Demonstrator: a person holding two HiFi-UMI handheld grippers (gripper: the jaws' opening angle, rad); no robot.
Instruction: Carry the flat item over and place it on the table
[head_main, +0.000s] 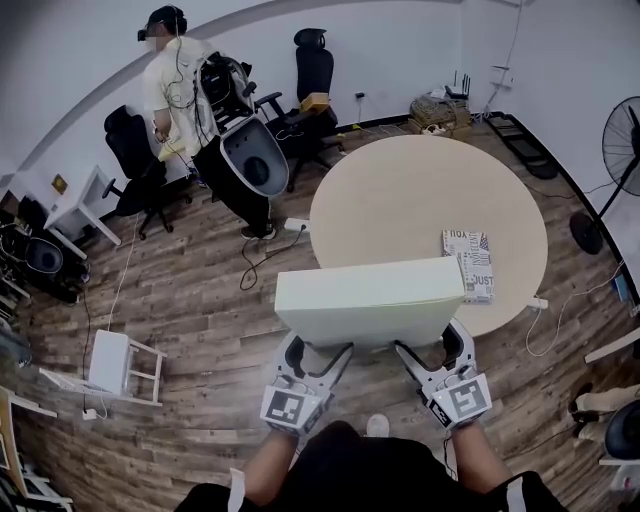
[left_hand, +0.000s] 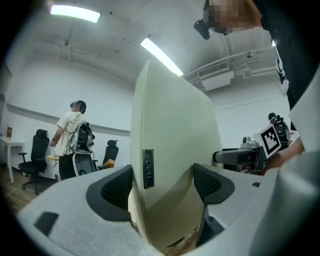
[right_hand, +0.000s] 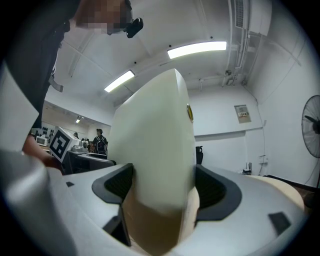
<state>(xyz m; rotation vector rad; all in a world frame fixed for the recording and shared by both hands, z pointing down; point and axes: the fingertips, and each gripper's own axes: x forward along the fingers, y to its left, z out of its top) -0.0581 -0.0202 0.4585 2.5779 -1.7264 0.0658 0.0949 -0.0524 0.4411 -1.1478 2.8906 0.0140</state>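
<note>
Left gripper (left_hand: 162, 186) is closed on the near edge of the flat cream panel (head_main: 368, 300), pads pressed against both faces. Right gripper (right_hand: 161, 186) is clamped likewise on the same edge. The panel is held in the air over the near rim of the round table (head_main: 400, 190). A printed book (head_main: 470, 265) is seen on the table's right part. A standing person (head_main: 172, 85) is noted beyond the table's left.
</note>
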